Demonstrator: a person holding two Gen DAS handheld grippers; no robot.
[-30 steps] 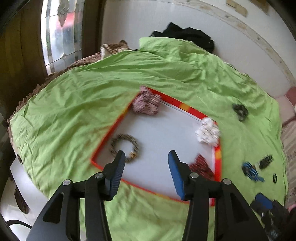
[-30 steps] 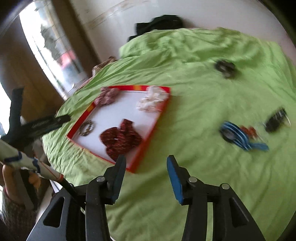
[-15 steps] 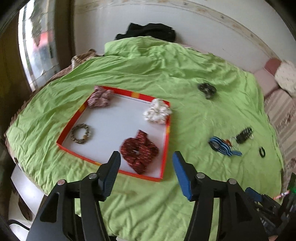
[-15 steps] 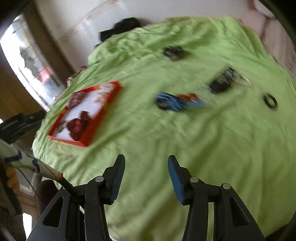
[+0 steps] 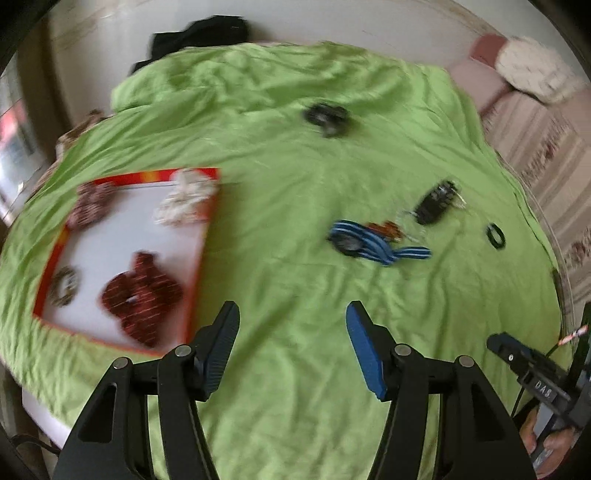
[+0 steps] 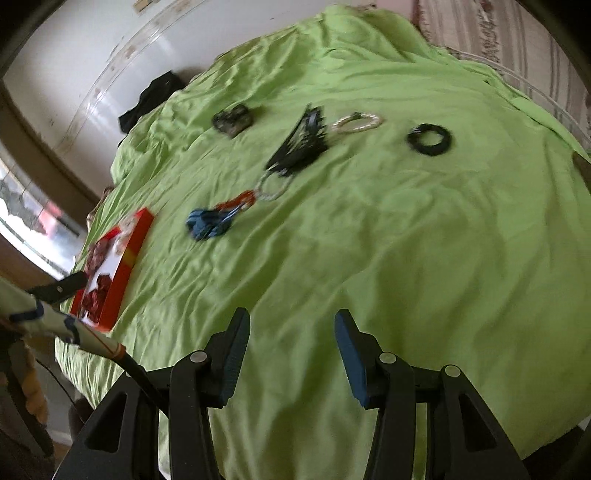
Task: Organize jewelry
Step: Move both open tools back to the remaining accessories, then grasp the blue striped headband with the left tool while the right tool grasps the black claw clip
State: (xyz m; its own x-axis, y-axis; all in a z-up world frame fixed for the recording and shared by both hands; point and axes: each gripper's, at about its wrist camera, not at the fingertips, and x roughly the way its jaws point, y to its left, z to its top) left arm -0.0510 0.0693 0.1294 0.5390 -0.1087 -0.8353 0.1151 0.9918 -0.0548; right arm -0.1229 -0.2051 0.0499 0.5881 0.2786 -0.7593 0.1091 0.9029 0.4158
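A red-rimmed white tray (image 5: 207, 229) lies on the green sheet at the left and holds a dark red scrunchie (image 5: 142, 291), a white scrunchie (image 5: 186, 199), a pinkish scrunchie (image 5: 90, 205) and a beaded bracelet (image 5: 64, 286). Loose on the sheet are a blue striped band (image 5: 364, 245) (image 6: 208, 223), a black clip (image 5: 436, 201) (image 6: 299, 142), a black ring (image 5: 495, 236) (image 6: 430, 139), a dark scrunchie (image 5: 325, 116) (image 6: 232, 120) and a pale bracelet (image 6: 356, 123). My left gripper (image 5: 291, 336) is open and empty above the sheet. My right gripper (image 6: 290, 343) is open and empty.
The green sheet (image 6: 406, 240) covers a round table. A dark garment (image 5: 199, 35) lies at its far edge by the wall. A striped sofa with a pale cushion (image 5: 532, 70) stands at the right. The tray also shows far left in the right wrist view (image 6: 129, 254).
Both grippers have swung to the right, away from the tray and toward the loose items. Both stay open and empty.
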